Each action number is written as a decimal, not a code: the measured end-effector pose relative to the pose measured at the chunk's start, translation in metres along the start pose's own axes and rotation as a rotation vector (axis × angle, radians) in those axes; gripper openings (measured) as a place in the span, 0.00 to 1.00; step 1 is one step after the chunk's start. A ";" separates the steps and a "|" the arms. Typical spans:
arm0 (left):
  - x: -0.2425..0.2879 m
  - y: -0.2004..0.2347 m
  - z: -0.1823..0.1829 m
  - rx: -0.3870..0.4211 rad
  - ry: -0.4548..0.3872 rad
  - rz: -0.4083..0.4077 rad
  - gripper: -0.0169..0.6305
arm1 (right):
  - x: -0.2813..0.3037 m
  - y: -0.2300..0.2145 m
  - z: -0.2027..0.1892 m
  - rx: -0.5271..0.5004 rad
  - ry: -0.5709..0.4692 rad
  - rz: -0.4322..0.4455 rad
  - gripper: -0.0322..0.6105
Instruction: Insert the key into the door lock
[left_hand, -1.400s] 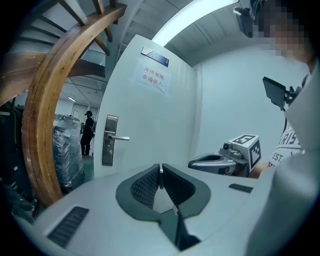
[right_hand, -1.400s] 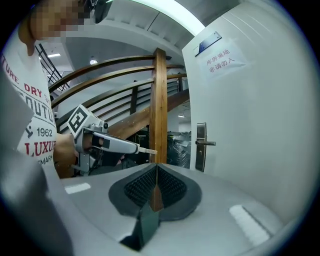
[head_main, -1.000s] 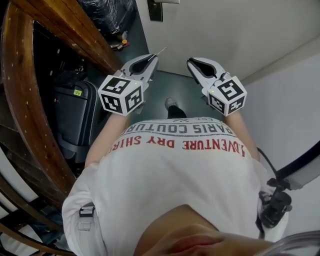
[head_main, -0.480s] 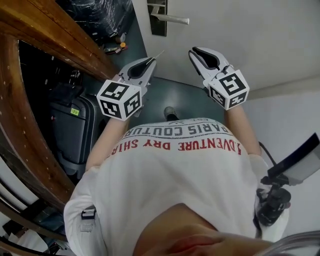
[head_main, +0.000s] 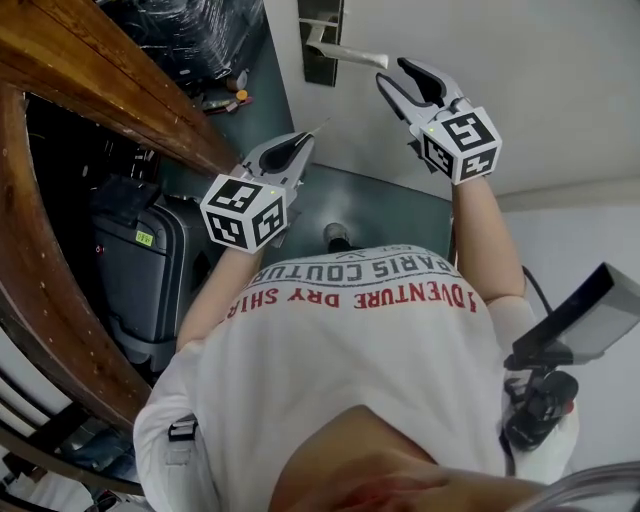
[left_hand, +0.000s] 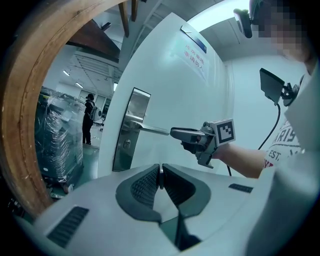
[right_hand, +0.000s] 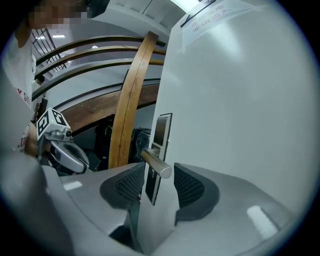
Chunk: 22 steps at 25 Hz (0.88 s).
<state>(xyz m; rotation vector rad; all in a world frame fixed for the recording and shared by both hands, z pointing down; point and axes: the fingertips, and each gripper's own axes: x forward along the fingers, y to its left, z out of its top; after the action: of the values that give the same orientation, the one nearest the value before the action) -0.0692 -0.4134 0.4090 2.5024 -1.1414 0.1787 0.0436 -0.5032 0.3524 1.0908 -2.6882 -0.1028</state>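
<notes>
The white door carries a steel lock plate (head_main: 321, 40) with a lever handle (head_main: 345, 55); the keyhole (left_hand: 127, 144) sits below the lever. My left gripper (head_main: 303, 138) is shut on a thin metal key (left_hand: 160, 176) whose tip (head_main: 321, 127) sticks out toward the door, well short of the plate. Up at the lever's free end is my right gripper (head_main: 392, 78). Its jaws are opening, and the handle end (right_hand: 162, 170) lies between the pads without being pressed. From the left gripper view, the right gripper (left_hand: 189, 135) shows at the lever tip.
A curved wooden railing (head_main: 100, 70) runs along the left, with a dark suitcase (head_main: 150, 260) and a wrapped pallet (head_main: 200, 25) behind it. A paper notice (left_hand: 192, 52) is stuck high on the door. A person (left_hand: 90, 117) stands far off. Camera gear (head_main: 560, 350) hangs at my right.
My right gripper has moved forward to the lever's end and its jaws have gone from shut to wide. The left gripper, still on the key, has dropped a little.
</notes>
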 end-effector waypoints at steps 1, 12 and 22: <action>0.001 0.002 0.000 -0.009 -0.001 -0.001 0.06 | 0.004 -0.002 0.000 0.002 0.004 0.002 0.29; 0.006 0.006 0.002 -0.080 -0.024 -0.004 0.06 | 0.013 -0.001 0.000 -0.032 0.000 0.019 0.27; 0.018 0.023 0.028 -0.331 -0.208 -0.002 0.06 | 0.013 0.002 0.001 -0.033 0.006 0.022 0.26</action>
<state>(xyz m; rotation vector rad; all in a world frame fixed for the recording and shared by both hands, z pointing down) -0.0754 -0.4503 0.3949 2.2640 -1.1405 -0.2581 0.0328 -0.5115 0.3539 1.0501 -2.6831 -0.1390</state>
